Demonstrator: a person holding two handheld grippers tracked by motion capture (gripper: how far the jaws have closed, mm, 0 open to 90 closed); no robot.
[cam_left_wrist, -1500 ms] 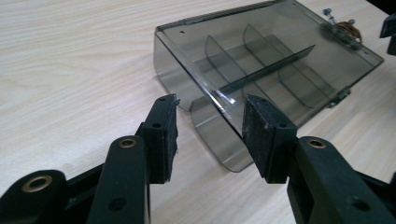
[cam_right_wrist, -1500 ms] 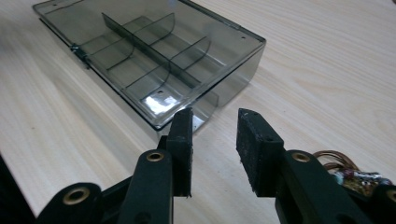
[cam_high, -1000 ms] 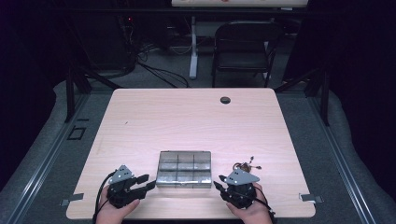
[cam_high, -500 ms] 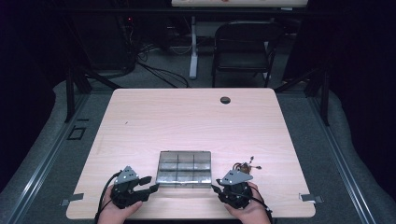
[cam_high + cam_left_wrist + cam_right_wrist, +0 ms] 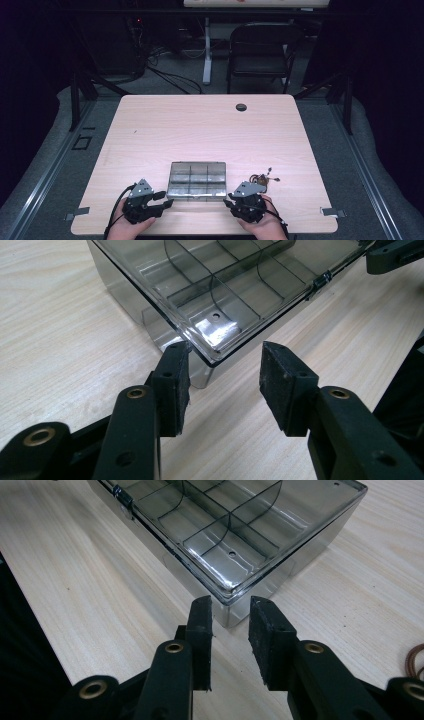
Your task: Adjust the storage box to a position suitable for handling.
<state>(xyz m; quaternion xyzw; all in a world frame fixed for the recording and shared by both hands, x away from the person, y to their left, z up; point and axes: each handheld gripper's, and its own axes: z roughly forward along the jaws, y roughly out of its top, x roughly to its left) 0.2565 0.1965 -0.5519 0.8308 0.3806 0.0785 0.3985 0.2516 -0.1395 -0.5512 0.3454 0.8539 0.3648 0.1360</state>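
Box (image 5: 197,180): clear smoky plastic, rectangular, curved dividers, lid latched.
Surface (image 5: 200,130): pale wood grain.
Left hand-held gripper (image 5: 225,372): spread, just narrowed, at box corner.
Right hand-held gripper (image 5: 231,612): spread, closing slightly, at corner.

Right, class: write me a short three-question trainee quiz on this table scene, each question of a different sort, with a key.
1. True or false: the lid of the clear compartment box is shut.
2. Which corner of the box does the left gripper point at, seen from the person's side? A) near left B) far right C) far left
3. Fill in: beside the right gripper, on the table, lies a small bundle of ____.

Key
1. True: the latch on the front edge is closed.
2. A: the near left corner sits just ahead of its open jaws.
3. Wire, brownish, as far as the high view shows.
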